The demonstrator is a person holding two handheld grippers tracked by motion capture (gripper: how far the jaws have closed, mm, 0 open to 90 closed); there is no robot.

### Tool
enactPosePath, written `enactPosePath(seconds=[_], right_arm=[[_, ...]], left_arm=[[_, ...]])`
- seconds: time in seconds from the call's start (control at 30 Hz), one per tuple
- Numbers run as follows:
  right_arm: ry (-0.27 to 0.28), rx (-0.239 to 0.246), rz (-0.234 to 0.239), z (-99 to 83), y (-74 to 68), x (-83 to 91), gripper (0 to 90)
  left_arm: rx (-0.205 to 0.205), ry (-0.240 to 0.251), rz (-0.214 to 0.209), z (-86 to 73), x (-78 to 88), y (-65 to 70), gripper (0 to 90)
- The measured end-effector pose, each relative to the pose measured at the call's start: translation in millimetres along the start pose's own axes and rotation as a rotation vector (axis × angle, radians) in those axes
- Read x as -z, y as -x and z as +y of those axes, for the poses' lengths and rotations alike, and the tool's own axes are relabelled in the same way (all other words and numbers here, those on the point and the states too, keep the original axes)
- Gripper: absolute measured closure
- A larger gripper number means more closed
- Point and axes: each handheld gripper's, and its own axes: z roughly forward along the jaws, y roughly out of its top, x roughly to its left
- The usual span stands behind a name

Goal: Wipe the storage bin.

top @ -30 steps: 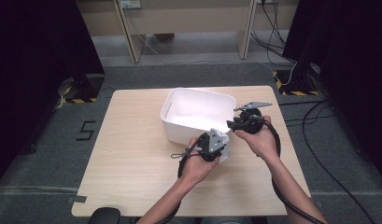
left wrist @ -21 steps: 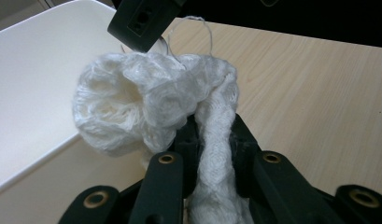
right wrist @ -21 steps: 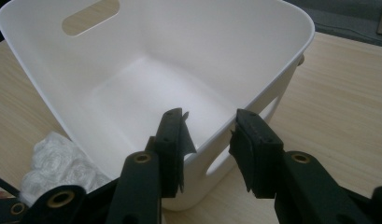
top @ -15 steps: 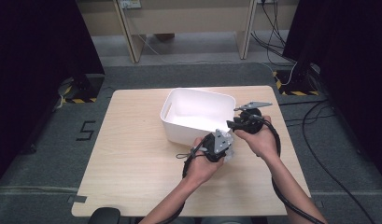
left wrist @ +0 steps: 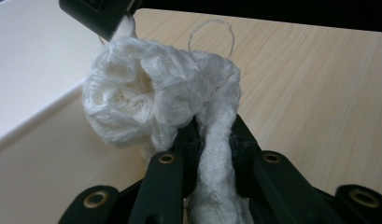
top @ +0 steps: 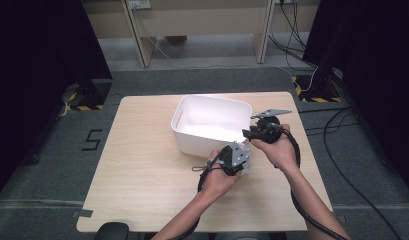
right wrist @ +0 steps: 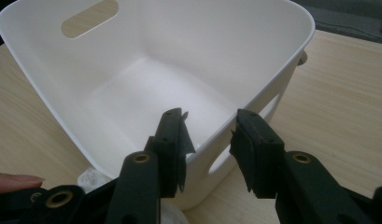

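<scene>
A white knitted cloth (left wrist: 156,88) is bunched into a ball, with a strip trailing down between the jaws of my left gripper (left wrist: 215,128), which is shut on it. In the high view that gripper (top: 243,161) holds the cloth (top: 248,168) just off the near right corner of the white plastic bin (top: 212,100). My right gripper (top: 248,134) sits at the same corner. Its jaws stand apart across the bin's rim (right wrist: 254,100), one inside and one outside, with a gap left on the outer side. The bin holds nothing.
The bin stands at the middle back of a light wooden table (top: 142,165) and has handle slots (right wrist: 89,17) in its walls. A loose thread (left wrist: 212,35) curls off the cloth. Cables (top: 292,150) trail from both grippers. Grey floor and dark curtains surround the table.
My left gripper has crept a little to the right with the cloth, closer to the bin's corner and the right gripper. The right gripper has stayed put.
</scene>
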Motion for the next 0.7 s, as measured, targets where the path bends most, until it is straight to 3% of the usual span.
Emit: enactPosePath(seconds=[0.7], right_arm=[[-0.001, -0.003, 0.006, -0.4, -0.9, -0.2, 63.2]], left_arm=[[0.001, -0.057, -0.027, -18.7, -22.1, 3.2, 78.2]])
